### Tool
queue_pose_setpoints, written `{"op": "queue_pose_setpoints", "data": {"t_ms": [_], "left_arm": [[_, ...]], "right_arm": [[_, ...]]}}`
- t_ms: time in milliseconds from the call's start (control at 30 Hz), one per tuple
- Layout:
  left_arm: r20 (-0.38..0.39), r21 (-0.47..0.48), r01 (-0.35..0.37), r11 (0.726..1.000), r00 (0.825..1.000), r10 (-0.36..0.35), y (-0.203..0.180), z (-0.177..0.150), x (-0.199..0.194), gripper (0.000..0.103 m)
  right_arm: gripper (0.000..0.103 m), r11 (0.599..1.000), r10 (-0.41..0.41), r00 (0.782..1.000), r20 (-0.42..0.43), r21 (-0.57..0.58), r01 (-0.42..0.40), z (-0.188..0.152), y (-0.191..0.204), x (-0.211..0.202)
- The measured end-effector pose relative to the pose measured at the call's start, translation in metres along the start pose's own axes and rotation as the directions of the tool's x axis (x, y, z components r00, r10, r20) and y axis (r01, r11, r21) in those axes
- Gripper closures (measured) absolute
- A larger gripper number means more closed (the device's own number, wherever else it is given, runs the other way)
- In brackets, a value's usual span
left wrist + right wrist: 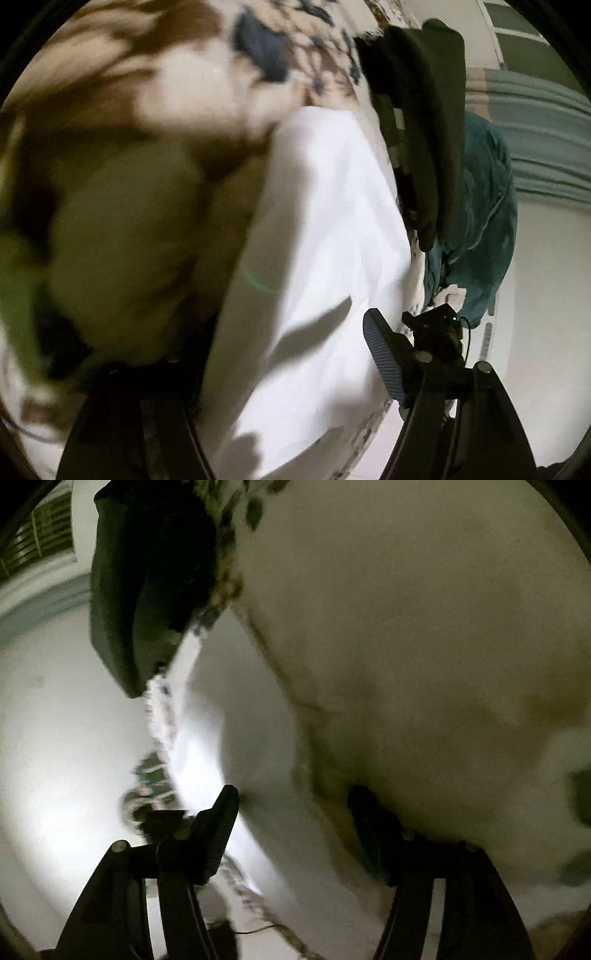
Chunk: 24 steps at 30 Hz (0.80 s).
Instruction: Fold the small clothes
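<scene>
A white garment (317,236) lies on a patterned bedspread (207,62) and runs from the view's centre down between my left gripper's fingers. My left gripper (280,354) is open; its right finger (384,354) shows clearly, the left one is in shadow under blurred beige cloth (122,240). In the right wrist view the white garment (243,738) lies between the fingers of my right gripper (295,823), which is open. Pale beige cloth (424,635) fills the right side and touches the right finger (373,834). Both views are motion-blurred.
A black garment (424,122) hangs over the bed edge, with a teal garment (484,221) beside it; the black one also shows in the right wrist view (147,579). The other gripper (439,328) sits at the bed edge. Pale floor (66,738) lies beyond.
</scene>
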<state>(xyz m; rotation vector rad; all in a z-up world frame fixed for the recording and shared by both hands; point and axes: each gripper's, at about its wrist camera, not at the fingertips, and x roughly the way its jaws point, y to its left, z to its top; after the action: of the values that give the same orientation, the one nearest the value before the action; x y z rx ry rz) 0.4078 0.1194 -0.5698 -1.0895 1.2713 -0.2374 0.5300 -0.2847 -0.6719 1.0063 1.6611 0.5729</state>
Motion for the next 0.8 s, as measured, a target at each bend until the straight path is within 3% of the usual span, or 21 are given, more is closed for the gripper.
{"op": "queue_pose_setpoints", "data": {"t_ms": [67,100,133,167,200,300,533,800], "left_arm": [[0.013,0.056,-0.024,0.998,1.0,0.024,-0.015,0.004,0.006,0.035],[0.01,0.083,-0.039,0.996,0.999,0.038,-0.021,0.005,0.009,0.052],[0.004,0.112,-0.06,0.992,0.998,0.06,-0.027,0.006,0.012,0.07],[-0.009,0.137,-0.09,0.987,0.996,0.092,-0.033,0.009,0.016,0.094],[-0.015,0.139,-0.084,0.987,0.996,0.087,-0.035,0.01,0.016,0.094],[-0.024,0.149,-0.103,0.984,0.994,0.107,-0.042,0.013,0.013,0.094],[-0.02,0.192,-0.102,0.976,0.994,0.108,-0.075,0.018,-0.015,0.095],[0.001,0.315,-0.066,0.947,0.998,0.07,-0.173,0.065,-0.049,0.095]], "right_arm": [[0.036,0.999,0.048,0.998,-0.05,-0.003,-0.048,-0.001,0.003,0.014],[0.039,1.0,0.025,0.998,-0.056,-0.018,-0.026,-0.003,0.007,0.022],[0.054,0.999,0.003,0.999,-0.052,-0.034,-0.005,-0.005,0.01,0.025],[0.068,0.998,-0.046,0.998,-0.048,-0.051,0.043,-0.007,0.013,0.03],[0.083,0.996,-0.074,0.996,-0.054,-0.049,0.071,-0.009,0.014,0.034],[0.089,0.994,-0.096,0.995,-0.017,-0.059,0.095,-0.015,0.023,0.026],[0.091,0.988,-0.11,0.991,0.075,-0.099,0.117,-0.039,0.077,0.001],[0.091,0.979,-0.052,0.977,0.208,-0.183,0.091,-0.031,0.165,-0.073]]}}
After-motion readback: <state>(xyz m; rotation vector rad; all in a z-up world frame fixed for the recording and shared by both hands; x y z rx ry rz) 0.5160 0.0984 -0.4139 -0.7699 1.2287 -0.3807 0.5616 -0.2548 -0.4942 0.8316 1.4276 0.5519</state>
